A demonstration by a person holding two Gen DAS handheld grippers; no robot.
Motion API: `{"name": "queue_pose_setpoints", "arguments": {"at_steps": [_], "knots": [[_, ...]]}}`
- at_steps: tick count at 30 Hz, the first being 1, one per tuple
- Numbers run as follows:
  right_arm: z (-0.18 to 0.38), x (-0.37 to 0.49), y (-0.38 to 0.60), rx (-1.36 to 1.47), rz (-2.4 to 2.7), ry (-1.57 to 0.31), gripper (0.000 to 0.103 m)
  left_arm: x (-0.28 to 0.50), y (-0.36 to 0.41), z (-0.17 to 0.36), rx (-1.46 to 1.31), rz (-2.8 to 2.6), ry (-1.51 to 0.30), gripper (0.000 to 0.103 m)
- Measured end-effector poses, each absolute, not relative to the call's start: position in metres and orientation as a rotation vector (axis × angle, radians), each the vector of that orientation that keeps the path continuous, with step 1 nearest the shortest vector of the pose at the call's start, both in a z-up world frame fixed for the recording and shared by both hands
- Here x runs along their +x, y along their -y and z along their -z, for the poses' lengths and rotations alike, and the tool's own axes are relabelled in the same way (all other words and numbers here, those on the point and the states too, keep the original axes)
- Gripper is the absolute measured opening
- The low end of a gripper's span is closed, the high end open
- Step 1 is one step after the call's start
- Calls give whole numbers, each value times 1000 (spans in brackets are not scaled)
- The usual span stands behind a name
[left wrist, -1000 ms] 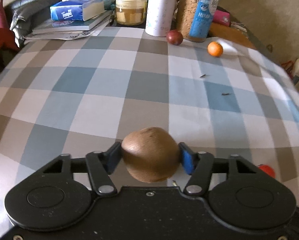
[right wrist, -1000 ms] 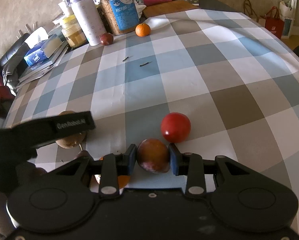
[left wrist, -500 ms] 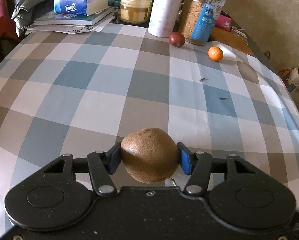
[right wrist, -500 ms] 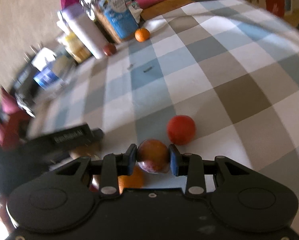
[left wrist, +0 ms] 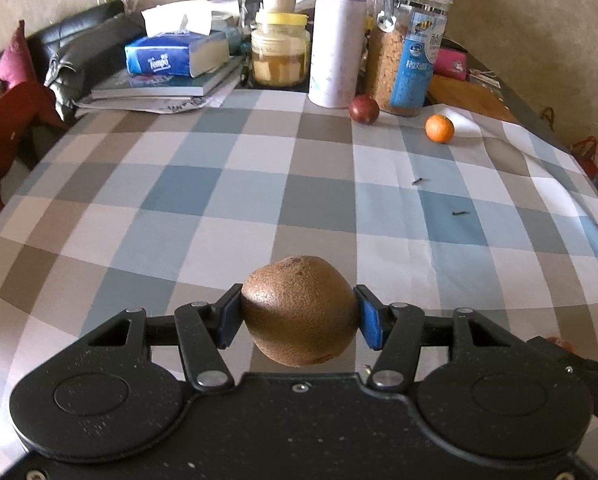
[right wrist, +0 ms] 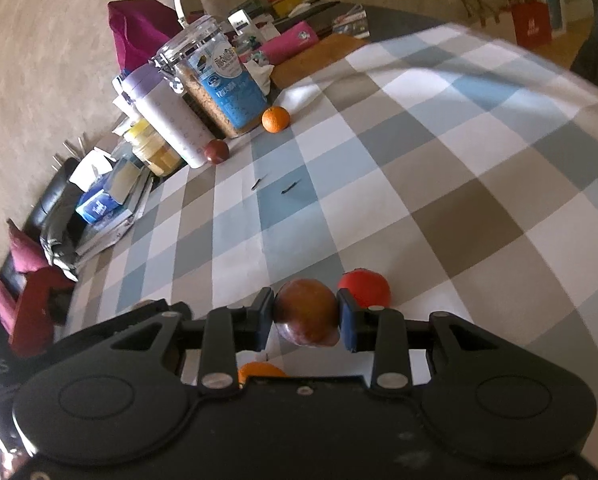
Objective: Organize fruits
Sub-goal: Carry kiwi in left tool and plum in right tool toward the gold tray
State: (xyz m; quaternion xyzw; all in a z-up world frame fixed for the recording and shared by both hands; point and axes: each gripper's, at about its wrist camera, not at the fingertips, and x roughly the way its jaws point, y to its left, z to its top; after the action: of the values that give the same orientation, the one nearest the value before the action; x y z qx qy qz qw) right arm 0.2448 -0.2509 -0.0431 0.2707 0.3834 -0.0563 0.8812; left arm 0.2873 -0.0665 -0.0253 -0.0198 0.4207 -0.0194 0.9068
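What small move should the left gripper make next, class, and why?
Probably carry the kiwi forward toward the far fruits. The left gripper is shut on it above the checked tablecloth, while a dark red plum and a mandarin lie loose by the jars.

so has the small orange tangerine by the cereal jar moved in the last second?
No. The small orange tangerine sits beside the blue-labelled clear jar as before; only the cameras shifted.
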Motion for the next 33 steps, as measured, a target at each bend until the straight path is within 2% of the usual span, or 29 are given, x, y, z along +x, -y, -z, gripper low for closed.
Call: {"name": "queue_pose_setpoints", "arguments": {"at_steps": [23,33], "knots": [[44,245,232,436,122,-785,36,269,67,15,-7,-8,-805,61],[39,242,229,440,100,-768,36,237,53,-4,14,-16,-807,62]]}}
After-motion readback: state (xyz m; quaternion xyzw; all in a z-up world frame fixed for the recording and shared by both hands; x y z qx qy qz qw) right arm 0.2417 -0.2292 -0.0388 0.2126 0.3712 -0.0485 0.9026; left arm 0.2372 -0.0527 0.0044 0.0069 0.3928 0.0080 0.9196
